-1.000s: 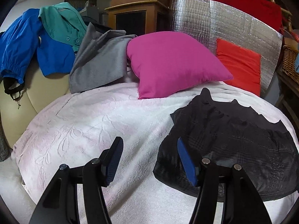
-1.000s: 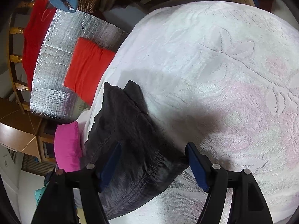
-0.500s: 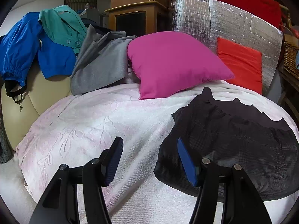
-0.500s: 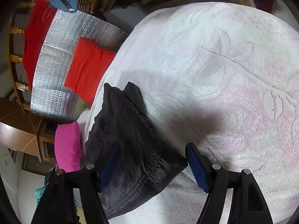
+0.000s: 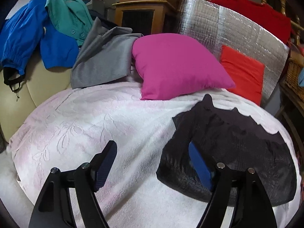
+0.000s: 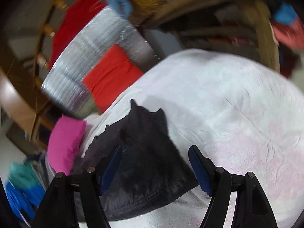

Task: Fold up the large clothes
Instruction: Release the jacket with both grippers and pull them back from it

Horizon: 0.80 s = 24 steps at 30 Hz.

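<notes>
While no writing readable, black garment (image 5: 237,152) lies folded; left gripper (image 5: 152,163) jaws opening, right gripper (image 6: 153,165) jaws apart, both empty.

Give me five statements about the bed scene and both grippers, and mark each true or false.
1. The black garment lies folded on the white bedspread. True.
2. The left gripper is clamped on the black garment. False: its jaws are opening, and nothing is pinched between them; only bedspread shows in the gap.
3. The pink pillow rests on top of the black garment. False: it sits behind it, apart from it, against the grey garment.
4. The right gripper holds nothing. True: its jaws stand open above the black garment.
5. A blue jacket lies spread flat on the bedspread. False: it is draped over the cream backrest, beside a teal shirt.
</notes>
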### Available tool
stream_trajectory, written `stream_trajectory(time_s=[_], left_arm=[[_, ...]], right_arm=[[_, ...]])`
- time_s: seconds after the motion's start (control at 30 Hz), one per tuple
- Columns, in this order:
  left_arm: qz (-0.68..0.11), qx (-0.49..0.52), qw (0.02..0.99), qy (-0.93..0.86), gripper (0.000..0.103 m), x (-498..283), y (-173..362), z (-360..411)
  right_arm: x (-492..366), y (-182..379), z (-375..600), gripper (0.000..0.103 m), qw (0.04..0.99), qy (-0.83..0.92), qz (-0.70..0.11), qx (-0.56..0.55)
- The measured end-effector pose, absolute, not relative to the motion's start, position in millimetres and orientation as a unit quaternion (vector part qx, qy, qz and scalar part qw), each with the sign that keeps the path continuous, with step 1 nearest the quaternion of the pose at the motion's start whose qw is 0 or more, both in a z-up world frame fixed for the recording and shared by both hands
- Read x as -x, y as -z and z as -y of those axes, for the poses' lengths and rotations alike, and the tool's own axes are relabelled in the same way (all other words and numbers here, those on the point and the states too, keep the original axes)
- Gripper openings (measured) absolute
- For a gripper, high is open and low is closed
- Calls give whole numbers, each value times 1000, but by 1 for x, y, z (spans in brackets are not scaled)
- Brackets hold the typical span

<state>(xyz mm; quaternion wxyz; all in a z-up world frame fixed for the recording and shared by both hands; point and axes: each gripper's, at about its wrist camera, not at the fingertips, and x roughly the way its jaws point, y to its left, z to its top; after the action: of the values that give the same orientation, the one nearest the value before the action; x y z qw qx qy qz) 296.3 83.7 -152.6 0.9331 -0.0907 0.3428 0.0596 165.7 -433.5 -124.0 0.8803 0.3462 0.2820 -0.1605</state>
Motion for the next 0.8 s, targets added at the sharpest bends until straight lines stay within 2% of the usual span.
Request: stream_trajectory(time_s=[0.27,0.33,0.4,0.47,0.57,0.6,0.67,0.8], left_arm=[[-325,51,943,-43,79,-259,138,-57],[-307,38,950,-40,84,-239,131,-50],[-291,18,956,-42,96,-230,128,-45],[-298,7,954,-43,96,-231,129,-45],[-307,32,950,-43,96,-232,137,-58],[-302,23,951,-60,96,-230,139,-59],[-299,-10,950,-86,96,-229,139,-55],[-279,-23,958,-64,96,-202,115,-48]], right_arm=[[-161,108,374,75,903,113,-291,-295],[-151,98,353,78,912,114,-286,-270],[-146,98,335,82,914,137,-302,-234],[-150,112,335,82,898,110,-336,-264],[-147,136,354,82,857,79,-345,-375],[-144,134,354,82,860,101,-343,-363],[-138,115,336,82,897,147,-320,-268],[-119,85,295,82,926,146,-301,-176]])
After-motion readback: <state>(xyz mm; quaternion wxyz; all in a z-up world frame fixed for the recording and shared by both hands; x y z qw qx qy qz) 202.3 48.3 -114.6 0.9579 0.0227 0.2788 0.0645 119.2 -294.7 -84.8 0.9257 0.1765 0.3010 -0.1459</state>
